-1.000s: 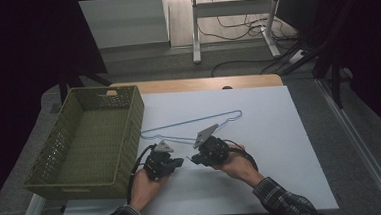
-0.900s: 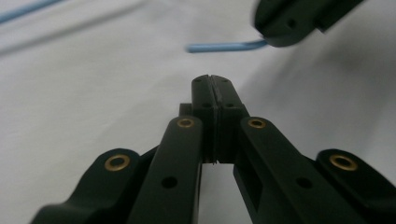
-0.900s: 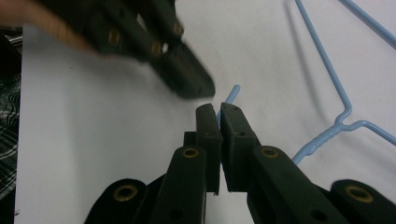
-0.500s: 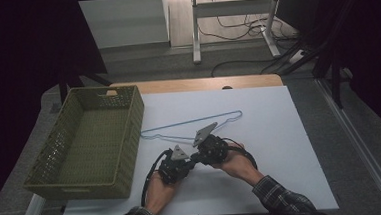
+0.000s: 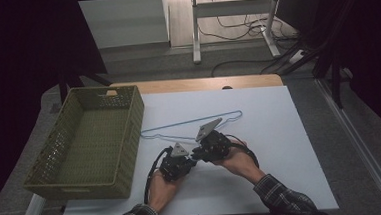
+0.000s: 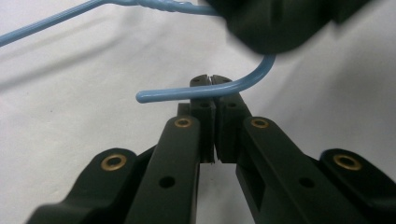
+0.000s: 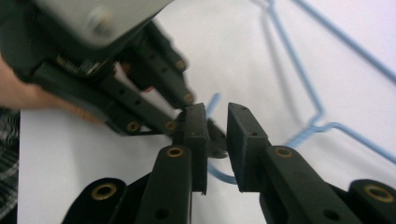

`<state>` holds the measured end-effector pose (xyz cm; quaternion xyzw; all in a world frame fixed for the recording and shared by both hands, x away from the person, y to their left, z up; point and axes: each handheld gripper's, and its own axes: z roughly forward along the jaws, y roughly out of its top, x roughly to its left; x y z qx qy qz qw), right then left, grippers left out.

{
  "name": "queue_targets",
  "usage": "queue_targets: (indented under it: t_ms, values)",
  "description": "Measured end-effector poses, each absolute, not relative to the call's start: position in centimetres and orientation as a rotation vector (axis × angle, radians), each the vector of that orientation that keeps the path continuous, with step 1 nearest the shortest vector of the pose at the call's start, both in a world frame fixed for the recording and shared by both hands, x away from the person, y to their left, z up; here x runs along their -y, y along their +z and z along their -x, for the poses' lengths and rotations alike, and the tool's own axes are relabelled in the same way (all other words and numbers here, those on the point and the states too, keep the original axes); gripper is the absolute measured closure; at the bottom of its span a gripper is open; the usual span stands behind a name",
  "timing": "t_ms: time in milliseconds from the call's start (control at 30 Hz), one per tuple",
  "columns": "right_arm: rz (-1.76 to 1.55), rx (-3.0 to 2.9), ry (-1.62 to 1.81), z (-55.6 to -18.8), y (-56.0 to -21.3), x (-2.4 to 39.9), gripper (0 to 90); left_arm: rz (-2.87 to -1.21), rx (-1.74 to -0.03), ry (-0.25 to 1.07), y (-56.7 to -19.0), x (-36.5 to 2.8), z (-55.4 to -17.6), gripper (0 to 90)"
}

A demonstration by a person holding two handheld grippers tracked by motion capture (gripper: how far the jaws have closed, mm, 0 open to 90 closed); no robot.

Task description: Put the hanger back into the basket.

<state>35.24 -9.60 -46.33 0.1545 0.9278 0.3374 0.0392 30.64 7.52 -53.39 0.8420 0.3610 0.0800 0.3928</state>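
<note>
the pale blue wire coat hanger lies flat on the white counter, just right of the olive-green woven plastic basket, its hook end toward the person. nothing is in the basket yet, and the hanger looks to be resting on the sheet, so the work seems to be at its start: the hook is being taken in hand, and lifting and placing the hanger are all left to do.

in the left gripper view the left tongs are closed, pads together, with the blue hook crossing just at their tips; whether the wire is pinched or only lying across them i cannot tell. in the right gripper view the right tongs stand a little apart, having just been opening, with a bend of the blue wire between them and not pressed. in the high view both tongs meet at the hook, nearly touching.

the counter is a white sheet over a wooden top, with grey floor around it. beyond stand white table legs, loose black cables, and dark curtains at either side.
</note>
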Motion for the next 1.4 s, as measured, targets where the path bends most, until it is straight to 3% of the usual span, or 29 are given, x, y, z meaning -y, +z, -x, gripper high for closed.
queue_targets:
  t_ms: [300, 600, 1100, 1400]
  values:
    - [-0.641, -2.755, 1.005, -37.7, -45.1, 12.3, 66.4, -2.133, -0.920, 0.202, -53.3, -7.6, -30.7, 86.8]
    - [-0.712, -2.704, 0.925, -40.2, -46.7, 13.8, 60.3, -2.134, -0.920, 0.199, -53.2, -7.7, -30.7, 86.7]
    - [-0.862, -2.722, 1.034, -40.3, -47.7, 11.6, 55.0, -2.129, -0.919, 0.194, -53.1, -7.7, -30.7, 86.7]
    - [-0.930, -2.730, 0.963, -39.6, -49.0, 9.8, 56.2, -2.135, -0.909, 0.197, -53.1, -7.5, -30.5, 86.2]
